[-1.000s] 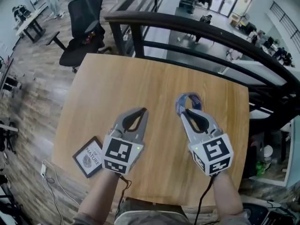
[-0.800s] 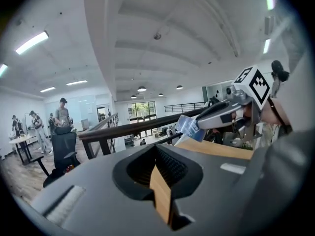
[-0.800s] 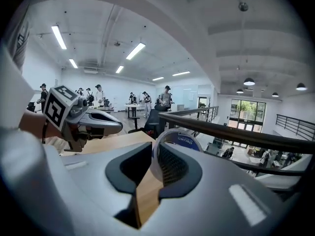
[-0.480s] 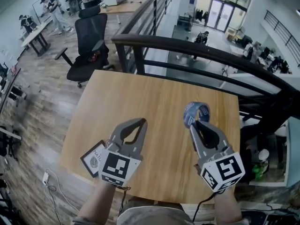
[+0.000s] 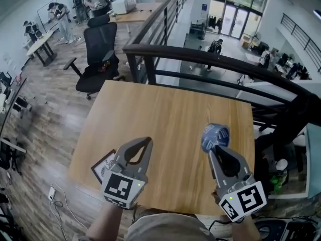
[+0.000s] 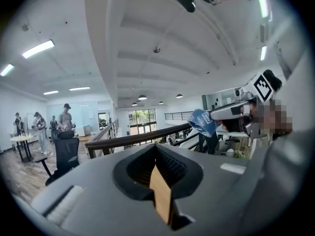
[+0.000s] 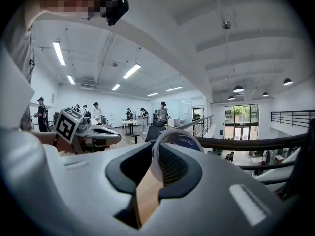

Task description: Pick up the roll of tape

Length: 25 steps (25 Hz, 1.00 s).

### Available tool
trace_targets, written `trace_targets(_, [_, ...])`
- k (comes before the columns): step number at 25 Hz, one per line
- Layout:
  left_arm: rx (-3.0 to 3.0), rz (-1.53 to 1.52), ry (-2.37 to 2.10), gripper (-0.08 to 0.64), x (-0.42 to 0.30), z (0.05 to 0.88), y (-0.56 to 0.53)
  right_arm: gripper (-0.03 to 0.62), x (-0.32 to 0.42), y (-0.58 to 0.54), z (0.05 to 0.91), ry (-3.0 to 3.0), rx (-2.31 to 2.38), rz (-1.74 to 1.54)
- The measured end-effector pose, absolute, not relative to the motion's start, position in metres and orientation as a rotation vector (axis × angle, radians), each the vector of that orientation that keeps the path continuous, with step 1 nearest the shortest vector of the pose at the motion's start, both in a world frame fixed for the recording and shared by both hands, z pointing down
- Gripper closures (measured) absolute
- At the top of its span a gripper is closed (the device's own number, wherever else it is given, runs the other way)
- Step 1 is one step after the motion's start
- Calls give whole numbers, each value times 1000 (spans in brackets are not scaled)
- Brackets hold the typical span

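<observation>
The roll of tape (image 5: 214,136) is blue with white print and hangs in the air over the right side of the wooden table (image 5: 165,109). My right gripper (image 5: 215,147) is shut on its rim; in the right gripper view the roll (image 7: 184,140) stands upright between the jaws. My left gripper (image 5: 148,141) is shut and empty, held over the table's near left part. The left gripper view shows the roll (image 6: 204,122) at the tip of the right gripper (image 6: 214,117), raised to the right.
A dark card (image 5: 102,167) lies at the table's near left edge, partly under the left gripper. A black curved railing (image 5: 210,59) runs behind the table, with a drop beyond. A black office chair (image 5: 98,49) and several people stand far left.
Both grippers have risen and drawn back toward the near edge of the table. The right one has carried the tape roll up with it.
</observation>
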<state>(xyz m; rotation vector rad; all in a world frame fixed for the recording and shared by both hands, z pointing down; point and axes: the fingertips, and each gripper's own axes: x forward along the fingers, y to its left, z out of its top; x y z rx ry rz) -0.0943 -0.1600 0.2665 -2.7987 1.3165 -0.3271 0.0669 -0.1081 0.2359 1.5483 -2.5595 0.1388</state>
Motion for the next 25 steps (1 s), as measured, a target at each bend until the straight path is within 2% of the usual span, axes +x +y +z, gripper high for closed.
trace_targets(8, [-2837, -372, 1321, 558, -103, 286, -127, 537, 61, -73, 259, -2556, 1511, 282])
trace_targets(25, [-2791, -414, 1306, 558, -108, 276, -128, 537, 53, -76, 261, -2556, 1463, 275])
